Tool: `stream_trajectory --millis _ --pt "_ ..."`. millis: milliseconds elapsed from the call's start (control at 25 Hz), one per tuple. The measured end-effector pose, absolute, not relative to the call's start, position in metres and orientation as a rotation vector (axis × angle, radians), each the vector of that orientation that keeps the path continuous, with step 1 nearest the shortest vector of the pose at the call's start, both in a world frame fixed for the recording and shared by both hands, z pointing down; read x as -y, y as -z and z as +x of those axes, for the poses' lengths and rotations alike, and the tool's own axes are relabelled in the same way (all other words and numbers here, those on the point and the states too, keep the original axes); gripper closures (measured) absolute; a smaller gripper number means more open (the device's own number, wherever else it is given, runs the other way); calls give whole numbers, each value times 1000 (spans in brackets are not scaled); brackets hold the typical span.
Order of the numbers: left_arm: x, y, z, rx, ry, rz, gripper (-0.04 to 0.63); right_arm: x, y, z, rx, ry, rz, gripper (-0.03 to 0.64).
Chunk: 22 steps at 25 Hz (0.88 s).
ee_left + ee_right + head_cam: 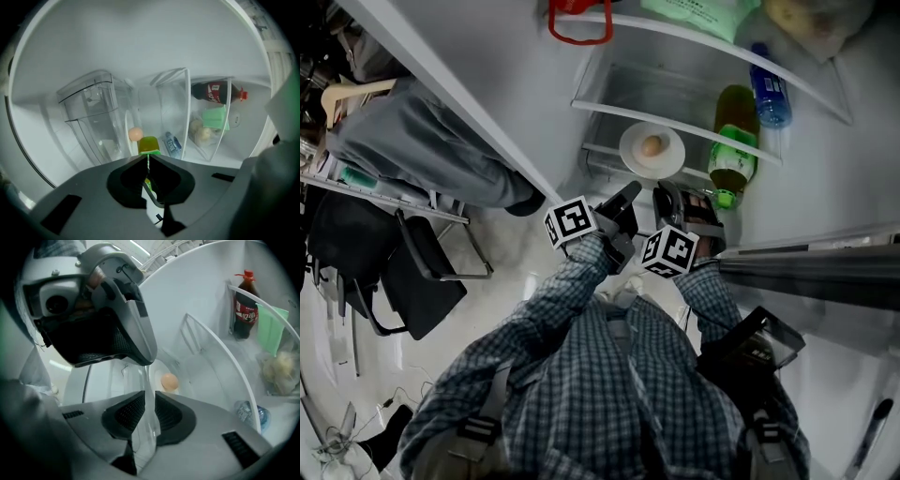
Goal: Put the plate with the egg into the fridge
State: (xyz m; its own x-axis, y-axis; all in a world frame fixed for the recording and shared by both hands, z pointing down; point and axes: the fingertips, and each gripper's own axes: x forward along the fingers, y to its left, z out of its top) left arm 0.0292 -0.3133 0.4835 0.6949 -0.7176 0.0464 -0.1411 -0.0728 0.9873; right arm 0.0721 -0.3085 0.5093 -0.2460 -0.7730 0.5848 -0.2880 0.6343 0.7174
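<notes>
Status: the plate (630, 161) is in the fridge (525, 84), flat on a glass shelf (609, 112), with the egg (652, 145) lying on it near the middle. Nothing is touching the plate.

- Left gripper (630, 192): tongs closed tip to tip and empty. Its own view shows only a hairline between them, with the green bottle (148, 144) visible beyond.
- Right gripper (667, 194): tongs a narrow slit apart with nothing between them. Only fridge interior shows through the gap.
- Both grippers hang side by side in front of the shelf, near the plate but clear of it.

Neighbours: the green bottle stands just beside the plate on the right, and a blue bottle (769, 94) lies further back. A cola bottle (246, 310) and a green pack (272, 331) sit on a higher shelf. From the right gripper view the egg (169, 381) looks settled, not at the rim.

My read is that the placement itself is done — plate inside, egg on it, both tongs free. What's left is at most backing the grippers out. The fridge stands open, though closing it isn't in the task line. The one risk I see is clipping the plate edge or the green bottle on the way out.
</notes>
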Motion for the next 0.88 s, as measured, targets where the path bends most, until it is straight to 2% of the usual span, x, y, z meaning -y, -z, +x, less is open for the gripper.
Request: stream_trajectory --millis 120,440,880 --pt "312 -480 25 726 551 1632 589 302 -508 75 1856 521 881 611" --pt "301 -471 24 715 496 1750 589 288 -489 68 2145 23 1108 611" --pt "285 -472 27 791 219 2021 589 278 -473 57 2297 -253 1223 611"
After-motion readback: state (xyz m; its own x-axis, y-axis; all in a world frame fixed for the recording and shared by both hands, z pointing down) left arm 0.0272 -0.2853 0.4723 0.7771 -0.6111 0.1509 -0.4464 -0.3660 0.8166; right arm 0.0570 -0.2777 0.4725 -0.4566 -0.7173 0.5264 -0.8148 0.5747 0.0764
